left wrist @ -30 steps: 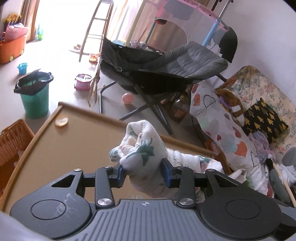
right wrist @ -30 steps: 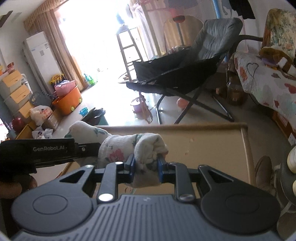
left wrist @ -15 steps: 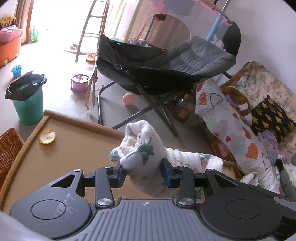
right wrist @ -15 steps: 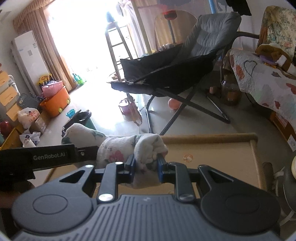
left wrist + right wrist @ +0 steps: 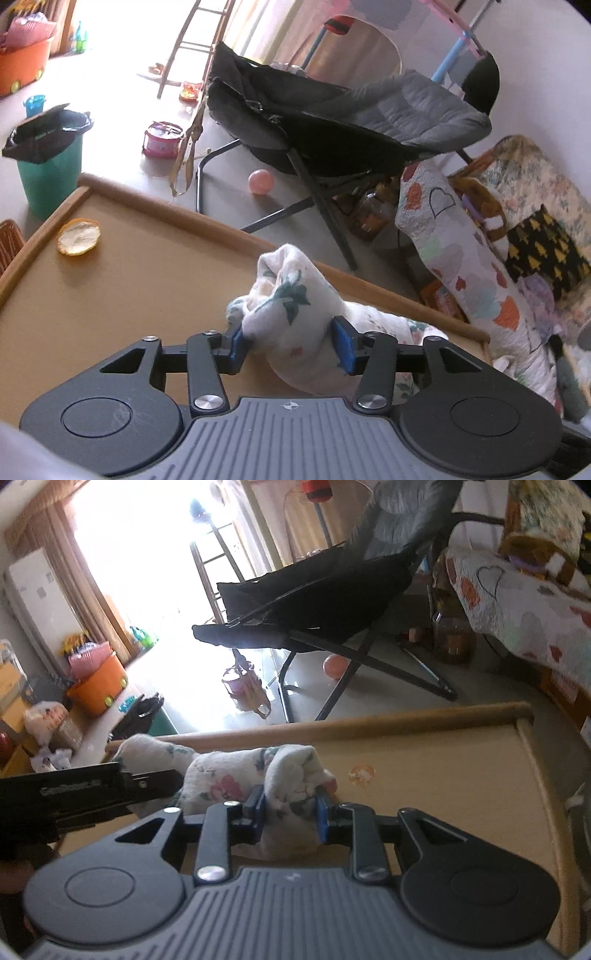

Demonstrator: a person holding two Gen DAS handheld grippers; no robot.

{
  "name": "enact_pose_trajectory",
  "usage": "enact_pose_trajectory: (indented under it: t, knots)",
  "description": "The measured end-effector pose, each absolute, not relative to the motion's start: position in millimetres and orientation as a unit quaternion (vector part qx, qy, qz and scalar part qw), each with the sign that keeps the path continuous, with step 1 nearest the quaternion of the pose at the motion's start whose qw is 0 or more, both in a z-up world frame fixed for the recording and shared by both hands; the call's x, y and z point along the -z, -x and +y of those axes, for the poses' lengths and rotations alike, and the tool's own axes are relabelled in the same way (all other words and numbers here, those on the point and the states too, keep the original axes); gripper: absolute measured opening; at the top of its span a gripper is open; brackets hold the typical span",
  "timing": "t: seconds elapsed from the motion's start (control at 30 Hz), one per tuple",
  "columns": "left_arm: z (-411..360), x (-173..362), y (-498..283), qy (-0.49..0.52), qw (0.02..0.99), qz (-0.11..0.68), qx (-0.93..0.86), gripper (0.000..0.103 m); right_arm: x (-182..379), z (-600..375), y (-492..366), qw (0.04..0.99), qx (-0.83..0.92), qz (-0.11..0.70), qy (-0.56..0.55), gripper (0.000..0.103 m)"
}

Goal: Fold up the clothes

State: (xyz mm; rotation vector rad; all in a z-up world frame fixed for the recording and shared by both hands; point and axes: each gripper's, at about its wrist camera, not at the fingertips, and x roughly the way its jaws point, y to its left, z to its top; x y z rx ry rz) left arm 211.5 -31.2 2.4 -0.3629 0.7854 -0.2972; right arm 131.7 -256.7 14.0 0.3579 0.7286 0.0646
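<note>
**Both grippers on the floral cloth, low over the table**

So you've got the white floral cloth (image 5: 291,332) bunched up and strung between both grippers just above the tan table (image 5: 140,295). Your left gripper (image 5: 290,345) has a fat wad of it between the blue pads (image 5: 341,349). Its jaws have just been opening, and they stand fairly wide, but the wad fills the gap and both pads look to be touching the fabric, so you've got a loose pinch on it rather than a release. The rest of the cloth trails off to the right, toward the table's raised wooden rim (image 5: 369,288).

In the right wrist view, your right gripper (image 5: 290,812) is pinching a narrower fold of the same cloth (image 5: 291,775), jaws close together with the fabric squeezed between them; they've eased apart a touch but the grip holds. The cloth runs left from there in a sagging roll to the other gripper's black body (image 5: 85,794). Its lower edge looks close to the tabletop; I can't tell whether it's touching.

Also on the table: a piece of orange peel (image 5: 78,237) near the far left corner. Behind the table there's a dark folding chair (image 5: 332,122) and a green bin (image 5: 48,158) with a black liner.
</note>
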Motion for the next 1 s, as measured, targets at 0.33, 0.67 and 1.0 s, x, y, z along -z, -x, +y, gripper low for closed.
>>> enact_pose_trajectory:
  t: [0.33, 0.67, 1.0]
  knots:
    - [-26.8, -5.8, -198.6, 0.161, 0.913, 0.358, 0.11, 0.051, -15.4, -259.0, -130.5, 0.916, -0.03, 0.351, -0.192, 0.029]
    - [-19.6, -4.6, -208.2, 0.171, 0.909, 0.366, 0.107, 0.052, -23.8, -260.3, -128.3, 0.925, -0.024, 0.33, -0.188, 0.029]
    - [-6.5, -19.0, -191.9, 0.197, 0.917, 0.332, 0.096, 0.051, -35.4, -265.8, -119.7, 0.935, 0.01, 0.304, -0.181, 0.038]
